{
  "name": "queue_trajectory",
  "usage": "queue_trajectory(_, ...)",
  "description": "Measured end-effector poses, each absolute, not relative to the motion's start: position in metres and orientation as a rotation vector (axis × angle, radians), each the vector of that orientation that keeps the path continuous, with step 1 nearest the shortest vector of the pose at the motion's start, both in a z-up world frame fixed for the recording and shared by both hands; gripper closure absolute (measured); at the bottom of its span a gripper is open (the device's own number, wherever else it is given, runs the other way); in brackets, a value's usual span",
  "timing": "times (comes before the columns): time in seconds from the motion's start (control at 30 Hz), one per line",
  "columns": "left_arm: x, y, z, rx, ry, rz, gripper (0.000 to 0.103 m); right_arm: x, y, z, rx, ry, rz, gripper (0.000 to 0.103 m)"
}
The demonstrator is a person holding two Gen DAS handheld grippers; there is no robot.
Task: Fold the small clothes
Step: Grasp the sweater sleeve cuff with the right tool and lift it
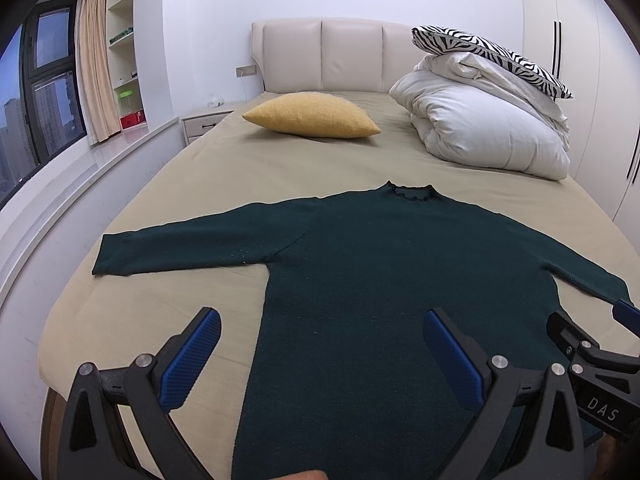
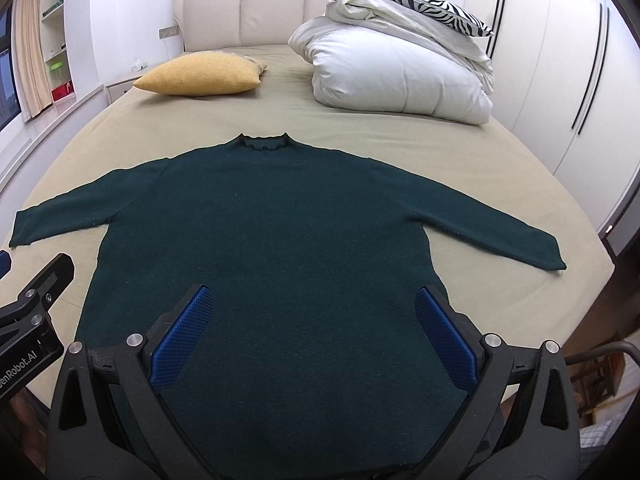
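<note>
Both claws held open above the near hem of a flat sweater

The left claw [image 1: 320, 344] and right claw [image 2: 314, 316] are spread wide, gripping nothing; the dark green sweater [image 2: 272, 232] is laid on the bed [image 2: 500, 160] just beyond them, collar far, sleeves spread left and right, each sleeve nearer its own-side claw

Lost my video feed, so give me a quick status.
Left gripper open, right gripper open, both empty. Dark green knit sweater flat on beige bed sheet, sleeves spread, unfolded. Nothing on it.
</note>
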State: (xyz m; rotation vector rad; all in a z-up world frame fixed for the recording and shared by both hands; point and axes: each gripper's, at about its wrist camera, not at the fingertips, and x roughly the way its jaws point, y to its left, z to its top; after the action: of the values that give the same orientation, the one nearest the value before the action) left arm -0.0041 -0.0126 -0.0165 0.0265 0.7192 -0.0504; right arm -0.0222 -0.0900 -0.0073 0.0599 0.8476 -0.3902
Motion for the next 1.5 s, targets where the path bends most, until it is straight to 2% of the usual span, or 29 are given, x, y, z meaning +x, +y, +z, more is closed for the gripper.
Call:
queue_trajectory(0.27,0.010,-0.021,-0.038,0.000,0.794,-0.120,0.000,-0.021,-0.126,-0.008,0.100,0.813,-0.384,0.000)
queue_trajectory(0.37,0.022,-0.019,-0.045,-0.070,0.839,-0.184,0.000,-0.027,-0.174,-0.008,0.158,0.761,-0.410,0.000)
queue_trajectory(0.5,0.039,-0.019,-0.055,-0.121,0.844,-0.211,0.000,-0.046,-0.285,-0.022,0.298,0.718,-0.534,0.002)
queue_trajectory(0.53,0.042,-0.022,-0.057,-0.114,0.813,-0.206,0.000,-0.054,-0.317,-0.028,0.347,0.709,-0.569,0.005)
queue_trajectory(0.6,0.047,-0.028,-0.060,-0.076,0.782,-0.185,0.000,-0.074,-0.383,-0.043,0.462,0.691,-0.645,0.023)
queue_trajectory(0.73,0.071,-0.040,-0.074,-0.051,0.904,-0.180,0.000,-0.122,-0.507,-0.082,0.752,0.638,-0.765,0.027)
queue_trajectory(0.9,0.087,-0.046,-0.082,-0.106,0.904,-0.195,0.000,-0.162,-0.604,-0.134,1.034,0.579,-0.815,0.034)
queue_trajectory(0.93,0.092,-0.052,-0.086,-0.107,0.919,-0.216,0.000,-0.164,-0.616,-0.143,1.065,0.567,-0.810,0.039)
queue_trajectory(1.0,0.099,-0.057,-0.093,-0.125,0.947,-0.254,0.005,-0.160,-0.631,-0.157,1.079,0.553,-0.806,0.057)
queue_trajectory(1.03,0.102,-0.061,-0.097,-0.145,0.962,-0.287,0.007,-0.158,-0.637,-0.161,1.075,0.541,-0.807,0.061)
queue_trajectory(1.13,0.108,-0.066,-0.107,-0.188,1.001,-0.349,0.017,-0.148,-0.650,-0.171,1.072,0.527,-0.822,0.080)
queue_trajectory(1.17,0.110,-0.067,-0.109,-0.206,1.010,-0.367,0.021,-0.148,-0.654,-0.172,1.064,0.531,-0.817,0.092)
queue_trajectory(1.2,0.114,-0.065,-0.111,-0.232,1.022,-0.386,0.023,-0.143,-0.656,-0.170,1.055,0.543,-0.803,0.096)
queue_trajectory(1.37,0.124,-0.056,-0.110,-0.302,1.008,-0.429,0.025,-0.093,-0.633,-0.114,0.878,0.551,-0.714,0.096)
queue_trajectory(1.5,0.135,-0.039,-0.099,-0.359,0.974,-0.438,0.025,-0.024,-0.569,-0.057,0.717,0.541,-0.514,0.096)
